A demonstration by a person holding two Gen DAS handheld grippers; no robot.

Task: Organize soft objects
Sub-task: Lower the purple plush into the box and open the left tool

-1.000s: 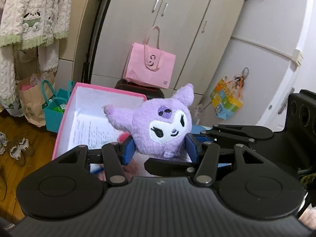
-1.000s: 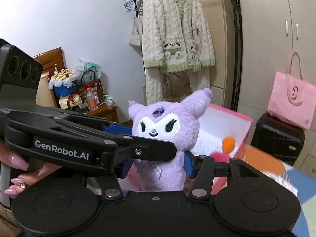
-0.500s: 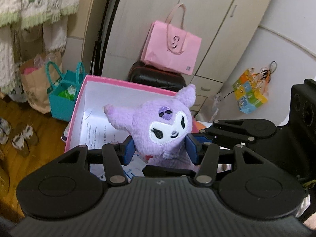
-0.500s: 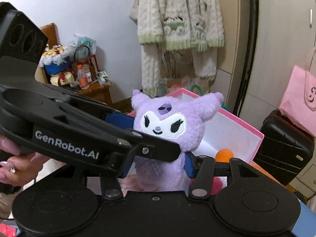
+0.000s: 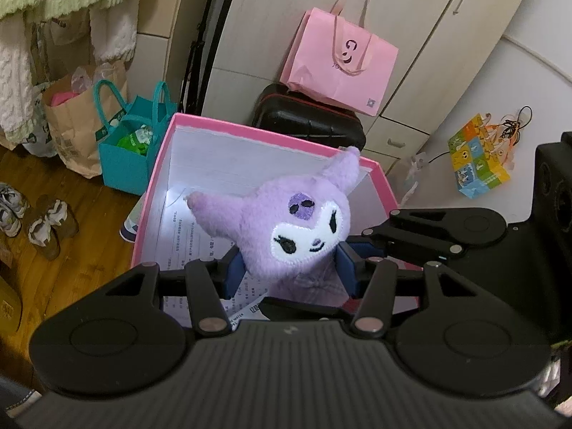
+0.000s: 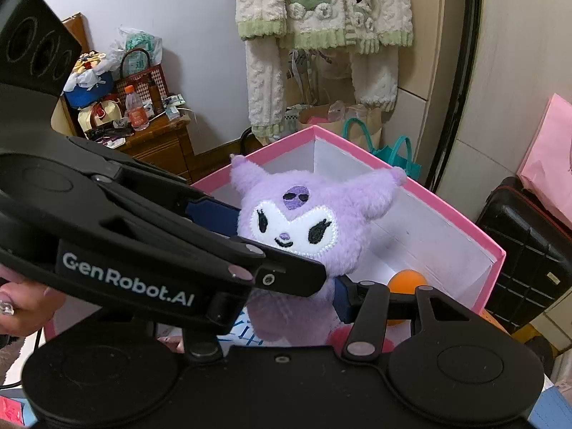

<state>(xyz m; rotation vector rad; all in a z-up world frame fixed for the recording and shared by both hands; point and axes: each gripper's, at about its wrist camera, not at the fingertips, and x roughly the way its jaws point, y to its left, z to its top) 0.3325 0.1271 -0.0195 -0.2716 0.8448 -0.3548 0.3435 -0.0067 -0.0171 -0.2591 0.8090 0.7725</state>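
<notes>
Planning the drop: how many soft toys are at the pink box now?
1: the purple plush, clamped between both grippers above the pink box. A pink fuzzy shape under it may be another.

One purple plush toy (image 5: pixel 300 228), one pink box (image 5: pixel 271 132), one orange ball (image 6: pixel 407 280), two tongs, left (image 5: pixel 289 271) and right (image 6: pixel 286 300), one pink bag (image 5: pixel 339 68), one teal bag (image 5: pixel 132 136), one black suitcase (image 5: pixel 307 121).

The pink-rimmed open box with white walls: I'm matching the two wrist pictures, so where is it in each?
Left wrist: pink-rimmed open box at centre, behind the purple plush toy.
Right wrist: box centre-right, behind the plush.
Shared landmark: teal felt tote bag.
</notes>
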